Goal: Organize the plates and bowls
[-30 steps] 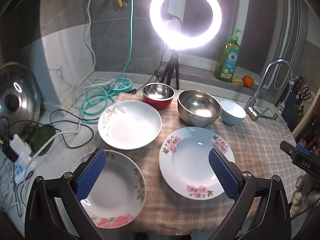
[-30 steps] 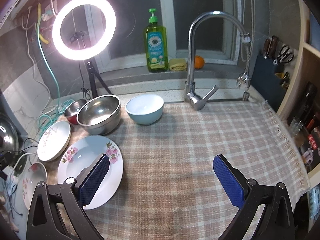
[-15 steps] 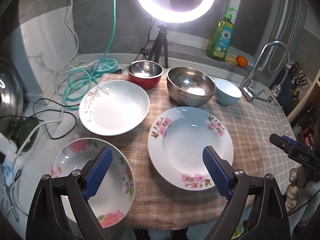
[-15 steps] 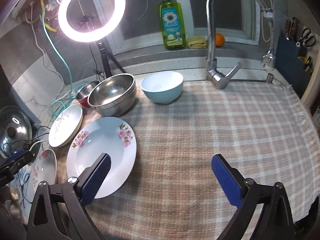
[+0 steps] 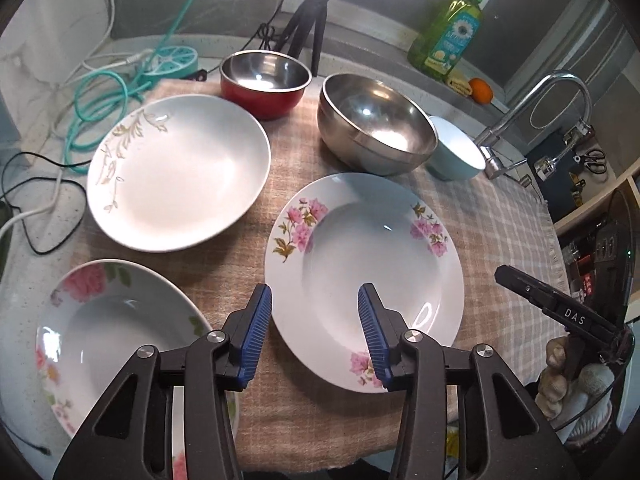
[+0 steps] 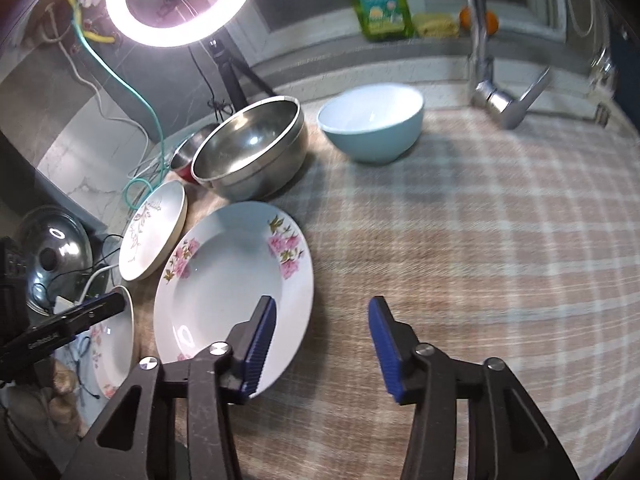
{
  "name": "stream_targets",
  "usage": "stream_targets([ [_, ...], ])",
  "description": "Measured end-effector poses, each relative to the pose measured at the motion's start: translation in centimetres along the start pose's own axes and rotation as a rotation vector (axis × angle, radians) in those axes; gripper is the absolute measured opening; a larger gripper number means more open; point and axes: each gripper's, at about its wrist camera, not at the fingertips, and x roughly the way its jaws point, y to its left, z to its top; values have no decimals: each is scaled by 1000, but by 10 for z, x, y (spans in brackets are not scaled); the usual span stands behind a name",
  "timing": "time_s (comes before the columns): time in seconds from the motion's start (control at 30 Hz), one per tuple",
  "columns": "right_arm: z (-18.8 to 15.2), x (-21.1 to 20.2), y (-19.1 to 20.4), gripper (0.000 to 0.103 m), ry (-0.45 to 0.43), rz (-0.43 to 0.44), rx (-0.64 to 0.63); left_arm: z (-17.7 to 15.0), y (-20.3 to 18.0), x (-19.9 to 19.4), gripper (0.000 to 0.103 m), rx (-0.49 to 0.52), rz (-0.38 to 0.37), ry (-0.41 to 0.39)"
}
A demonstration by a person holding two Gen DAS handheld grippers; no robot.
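Both grippers dropped closer; left gripper and right gripper just narrowed halfway, nothing gripped, over the pink-flower plate.

Both wrist views look steeply down, close over the checked cloth, sharing the pink-flowered plate.

Ring light blows out upper frame; glare spots on steel bowl; fisheye bends edges, corners dark; right view motion-blurred
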Motion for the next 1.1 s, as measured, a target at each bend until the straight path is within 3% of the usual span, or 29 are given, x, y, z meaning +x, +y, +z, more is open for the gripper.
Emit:
stream_targets([
  [0.1,5,14,-6,34,41,33,33,6,1,6,41,14,12,17],
  [0.33,16,31,-11,28,76,54,40,18,17,28,29,-35,-18,100],
  [0.43,20,38,-13,15,96,75,49,22,22,33,26,-46,-8,113],
  [1.1,30,63,-17,14,177,157,109,28,37,56,26,-91,-25,202],
])
